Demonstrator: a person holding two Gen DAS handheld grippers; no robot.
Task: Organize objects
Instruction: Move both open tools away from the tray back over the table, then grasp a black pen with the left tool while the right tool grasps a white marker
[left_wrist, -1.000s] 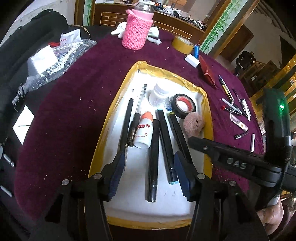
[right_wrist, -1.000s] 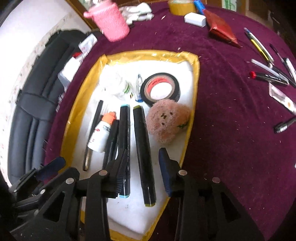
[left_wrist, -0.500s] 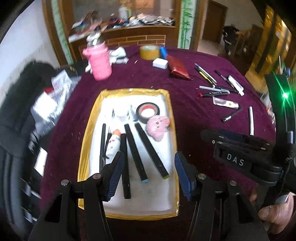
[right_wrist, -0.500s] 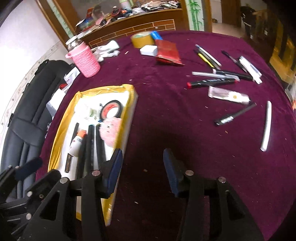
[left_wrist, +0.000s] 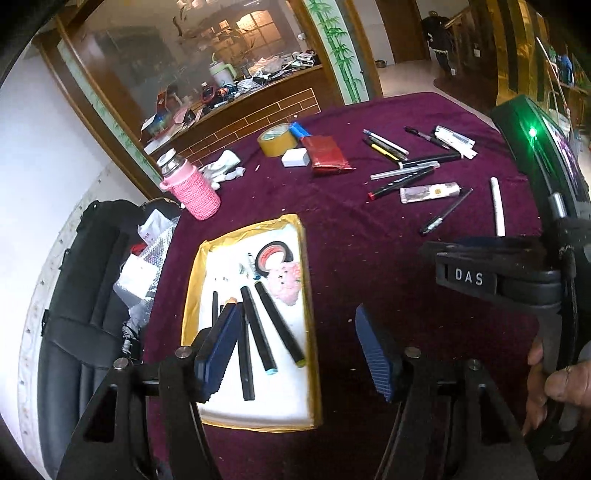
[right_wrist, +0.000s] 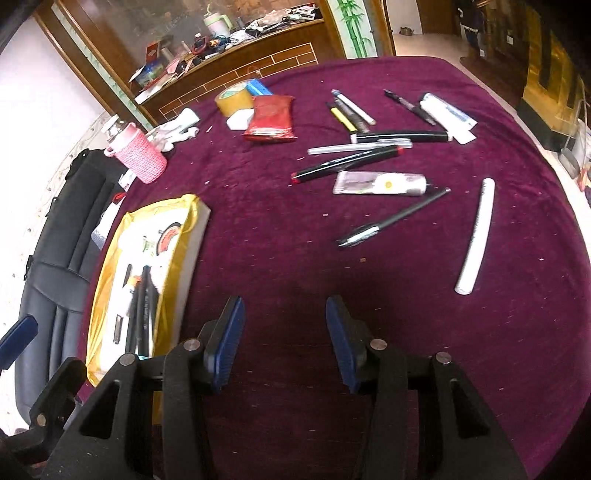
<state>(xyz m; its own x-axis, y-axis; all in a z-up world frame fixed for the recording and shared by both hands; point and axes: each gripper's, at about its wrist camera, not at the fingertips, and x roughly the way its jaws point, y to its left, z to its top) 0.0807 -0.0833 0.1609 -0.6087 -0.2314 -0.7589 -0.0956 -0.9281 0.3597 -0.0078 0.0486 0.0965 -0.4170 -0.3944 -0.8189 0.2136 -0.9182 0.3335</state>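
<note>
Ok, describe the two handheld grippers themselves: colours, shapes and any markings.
Both are black plastic frames with triangular cut-outs and silver pivot screws. The left gripper and right gripper each end in jaws faced with dark blue ribbed pads. In the left wrist view, the right gripper's black body carries white "DAS" lettering and a lit green indicator light. No cables or sleeves show.
</note>
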